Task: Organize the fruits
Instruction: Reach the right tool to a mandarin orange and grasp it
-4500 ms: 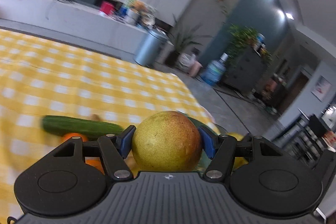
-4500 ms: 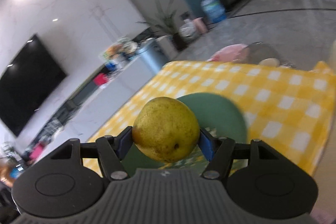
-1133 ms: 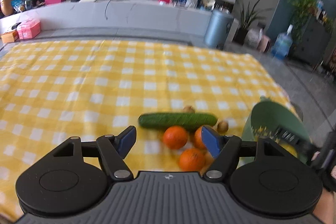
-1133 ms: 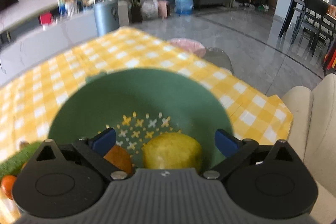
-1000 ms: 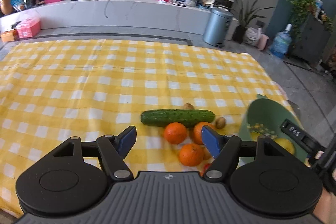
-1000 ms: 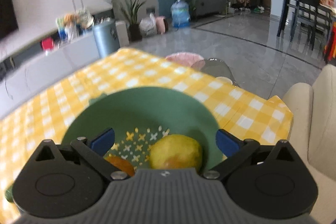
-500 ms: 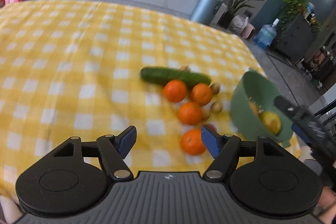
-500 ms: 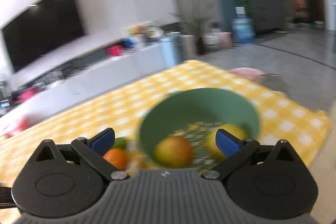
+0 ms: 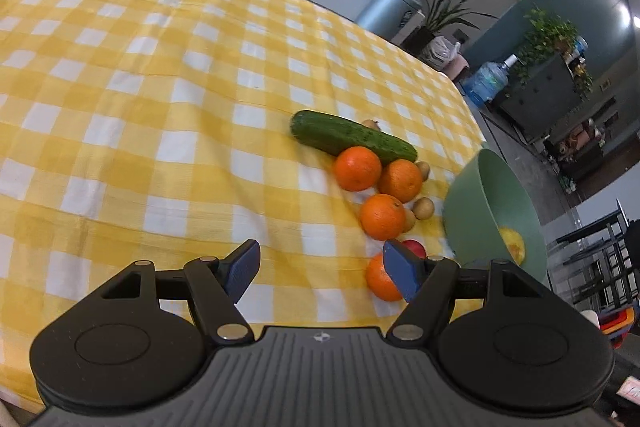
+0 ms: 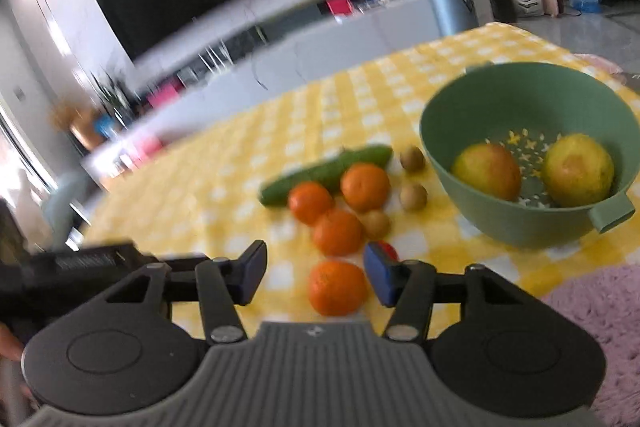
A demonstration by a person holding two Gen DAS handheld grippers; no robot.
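1. Right wrist view: the right gripper [image 10: 314,277] is being carried toward the nearest round orange [image 10: 337,287], which is lying at the near edge of the yellow-and-white checked tablecloth [image 10: 280,131]; its blue-padded jaws have just been closing part-way, yet nothing is being pinched and a gap is showing on both sides of the fruit.
2. Two yellow-green pears [image 10: 578,175] are already being held by the green plastic colander bowl [image 10: 520,227]; four oranges, small brown kiwis, a red fruit and a dark green cucumber [image 10: 324,169] are lying just beside it.
3. The left gripper [image 9: 320,271] is being held spread and empty over the cloth.
4. For a clean pick, the pads are probably best lowered level with the orange's widest part, centred, then closed gently so neighbouring fruit is not being nudged.
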